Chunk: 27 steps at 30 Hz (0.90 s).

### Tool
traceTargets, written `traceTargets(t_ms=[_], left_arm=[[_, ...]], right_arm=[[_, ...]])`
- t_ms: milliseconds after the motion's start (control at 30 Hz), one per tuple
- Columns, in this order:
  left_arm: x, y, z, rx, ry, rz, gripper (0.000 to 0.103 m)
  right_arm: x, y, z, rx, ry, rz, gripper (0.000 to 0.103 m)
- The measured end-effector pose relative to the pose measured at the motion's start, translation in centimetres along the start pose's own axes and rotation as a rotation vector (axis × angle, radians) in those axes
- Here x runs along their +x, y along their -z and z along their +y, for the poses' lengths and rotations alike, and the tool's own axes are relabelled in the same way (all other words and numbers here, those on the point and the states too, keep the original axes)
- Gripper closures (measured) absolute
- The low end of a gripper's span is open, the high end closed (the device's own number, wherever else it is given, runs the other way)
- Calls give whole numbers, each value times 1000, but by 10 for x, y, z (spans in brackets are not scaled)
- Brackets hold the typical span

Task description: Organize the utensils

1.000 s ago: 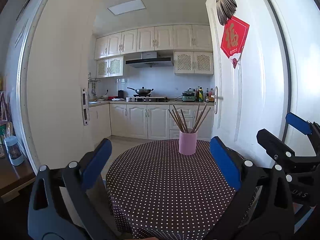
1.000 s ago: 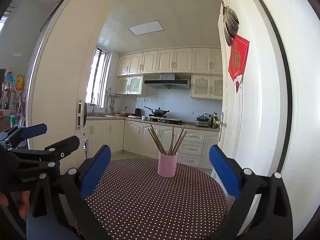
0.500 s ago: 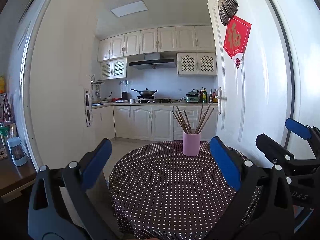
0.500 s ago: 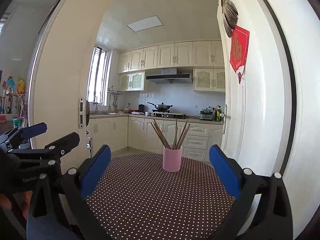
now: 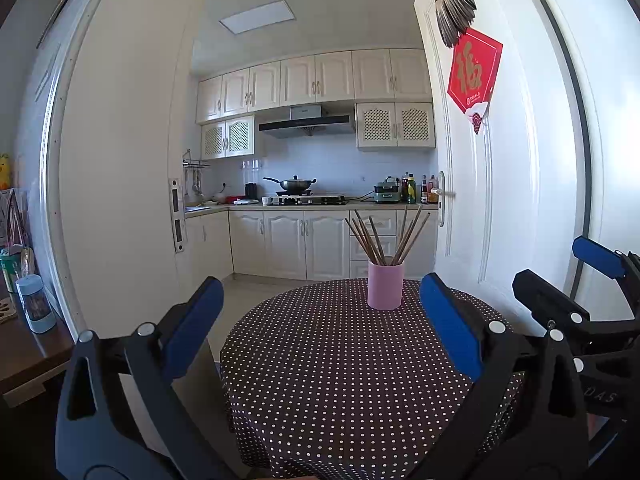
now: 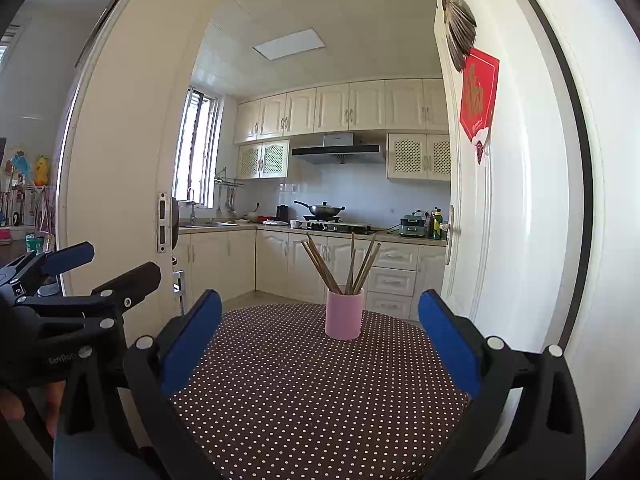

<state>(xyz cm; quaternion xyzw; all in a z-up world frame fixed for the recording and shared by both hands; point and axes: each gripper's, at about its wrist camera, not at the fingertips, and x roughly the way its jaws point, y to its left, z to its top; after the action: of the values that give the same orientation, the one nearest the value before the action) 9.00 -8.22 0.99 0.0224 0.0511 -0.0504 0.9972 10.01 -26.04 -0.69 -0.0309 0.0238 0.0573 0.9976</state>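
Observation:
A pink cup (image 5: 385, 285) (image 6: 344, 314) stands upright near the far edge of a round table with a dark polka-dot cloth (image 5: 340, 376) (image 6: 312, 392). Several wooden chopsticks (image 5: 380, 236) (image 6: 340, 264) fan out of it. My left gripper (image 5: 320, 320) hovers open over the table's near side, well short of the cup. My right gripper (image 6: 320, 328) is open too, with nothing between its blue pads (image 6: 448, 344). Each gripper shows at the edge of the other's view.
A white door (image 5: 500, 184) with a red paper sign (image 5: 474, 70) stands open just right of the table. Behind lies a kitchen with cabinets and a wok on the stove (image 5: 294, 185). A brown side table (image 5: 28, 356) with a small blue bottle (image 5: 36, 308) is at left.
Both cameras have tilted or dropped slightly, so the cup and table sit lower and a bit nearer in view. Both grippers stay open.

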Motion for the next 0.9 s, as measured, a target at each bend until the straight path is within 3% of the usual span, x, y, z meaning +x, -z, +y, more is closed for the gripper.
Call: traceTargets(t_ms=[900], left_arm=[[-1,6,-1,15,-10,-2,7]], right_arm=[[2,3,-2,-3,5,13,8]])
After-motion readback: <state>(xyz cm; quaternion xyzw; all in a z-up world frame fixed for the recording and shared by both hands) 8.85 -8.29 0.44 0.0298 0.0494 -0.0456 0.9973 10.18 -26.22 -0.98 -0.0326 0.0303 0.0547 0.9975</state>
